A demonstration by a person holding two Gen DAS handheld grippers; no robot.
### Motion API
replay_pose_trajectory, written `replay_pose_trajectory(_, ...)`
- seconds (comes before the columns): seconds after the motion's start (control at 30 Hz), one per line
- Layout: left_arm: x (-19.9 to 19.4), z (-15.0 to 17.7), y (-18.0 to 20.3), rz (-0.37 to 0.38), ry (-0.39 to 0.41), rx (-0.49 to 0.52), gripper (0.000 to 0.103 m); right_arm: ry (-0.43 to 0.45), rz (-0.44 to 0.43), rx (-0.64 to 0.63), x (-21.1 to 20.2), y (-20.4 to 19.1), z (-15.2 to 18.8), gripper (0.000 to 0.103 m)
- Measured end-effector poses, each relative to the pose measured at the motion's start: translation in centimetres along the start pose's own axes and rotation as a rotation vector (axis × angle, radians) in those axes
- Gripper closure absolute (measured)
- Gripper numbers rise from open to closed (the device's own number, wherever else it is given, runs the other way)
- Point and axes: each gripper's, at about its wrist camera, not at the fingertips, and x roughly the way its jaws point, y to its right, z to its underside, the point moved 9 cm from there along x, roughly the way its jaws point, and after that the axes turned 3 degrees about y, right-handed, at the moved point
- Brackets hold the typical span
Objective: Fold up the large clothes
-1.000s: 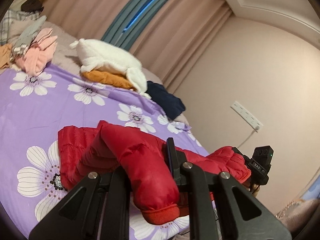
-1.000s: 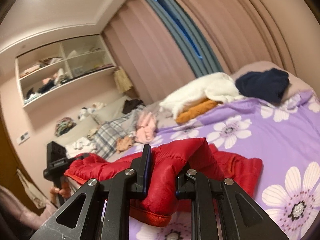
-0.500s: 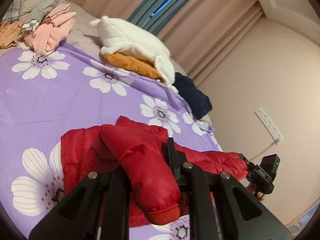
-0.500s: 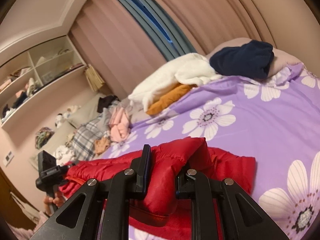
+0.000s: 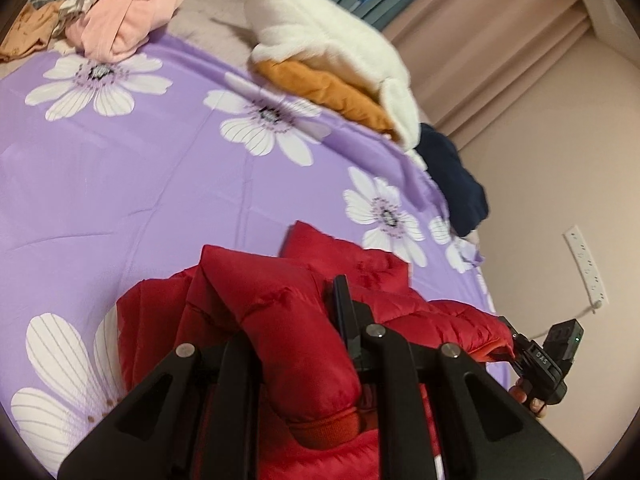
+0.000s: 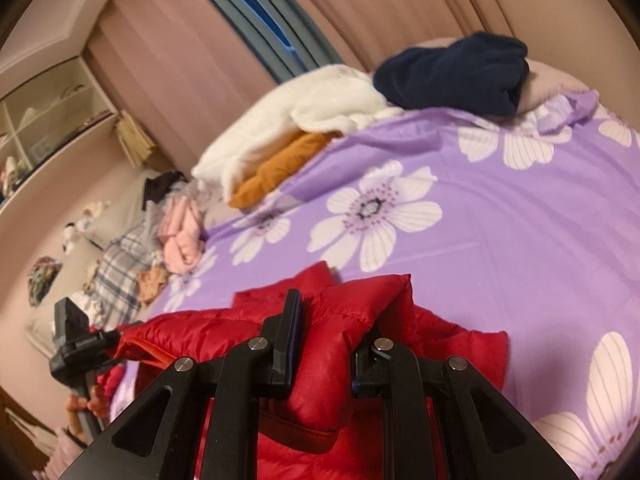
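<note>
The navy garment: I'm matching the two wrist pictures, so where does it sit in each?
Left wrist: navy garment at right, on the bed's far edge.
Right wrist: navy garment upper right, on the bed.
Shared landmark: white fleece beside it.

- One red jacket [image 5: 280, 320], lower centre of the left wrist view.
- Two tongs: left tongs [image 5: 294, 332] at the bottom of the left wrist view, right tongs [image 6: 332, 344] at the bottom of the right wrist view.
- One bed [image 5: 140, 184] with a purple flowered sheet.
- One white garment [image 5: 320, 36], upper centre.
- One orange garment [image 5: 332, 92] under it.
- One navy garment [image 6: 452, 72], upper right of the right wrist view.
- One pink garment [image 5: 128, 20], upper left.
- One plaid garment [image 6: 120, 268], at left.
- One wall socket strip [image 5: 586, 266], at right.
</note>
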Motion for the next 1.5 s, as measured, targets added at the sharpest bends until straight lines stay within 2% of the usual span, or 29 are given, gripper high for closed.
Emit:
replay_pose_trajectory(0.23,4.0,0.6,-2.4,-0.088,-0.06,-0.028,0.087,-0.056,0.077,0.029,3.0,2.3,0.9,0.083)
replay_pose_trajectory(0.43,6.0,0.9,-3.3,-0.134,-0.079,0.0,0.085,-0.088,0.104,0.074,4.8,4.0,1.7,0.083)
replay_pose_trajectory(0.8,7.7,0.6,-4.5,-0.12,-0.099,-0.061,0.084,-0.112,0.089,0.162,6.2,5.6,1.6,0.083)
replay_pose_trajectory(0.93,7.0,-0.1,-4.3,-0.079,-0.087,-0.127,0.082,-0.112,0.049,0.235,5.9,5.6,1.0,0.077)
replay_pose_trajectory(1.0,6.3,-0.6,-4.1,-0.056,-0.072,-0.157,0.077,-0.103,0.022,0.268,5.5,5.5,0.6,0.07)
replay_pose_trajectory(1.03,6.1,-0.8,-3.9,-0.05,-0.068,-0.164,0.076,-0.095,0.007,0.285,5.3,5.3,0.3,0.062)
replay_pose_trajectory(1.07,5.6,-1.1,-3.7,-0.051,-0.06,-0.169,0.067,-0.086,-0.001,0.295,5.1,5.2,0.0,0.053)
replay_pose_trajectory(1.1,5.3,-1.3,-3.7,-0.055,-0.052,-0.173,0.055,-0.075,-0.002,0.302,4.9,5.1,-0.2,0.049)
replay_pose_trajectory(1.13,4.9,-1.5,-3.7,-0.059,-0.04,-0.179,0.047,-0.062,-0.001,0.308,4.6,5.0,-0.5,0.042)
replay_pose_trajectory(1.2,3.5,-2.6,-3.7,-0.069,0.017,-0.183,0.022,-0.032,0.0,0.318,4.1,4.8,-1.2,0.034)
replay_pose_trajectory(1.27,2.2,-3.6,-4.0,-0.11,0.063,-0.158,0.019,-0.007,0.015,0.305,3.6,4.7,-1.9,0.031)
replay_pose_trajectory(1.37,1.3,-4.0,-4.0,-0.135,0.066,-0.127,0.019,0.026,0.046,0.273,2.7,4.5,-2.8,0.031)
replay_pose_trajectory(1.5,0.2,-3.1,-3.2,-0.19,0.069,-0.025,0.02,0.075,0.099,0.187,1.3,3.6,-3.5,0.031)
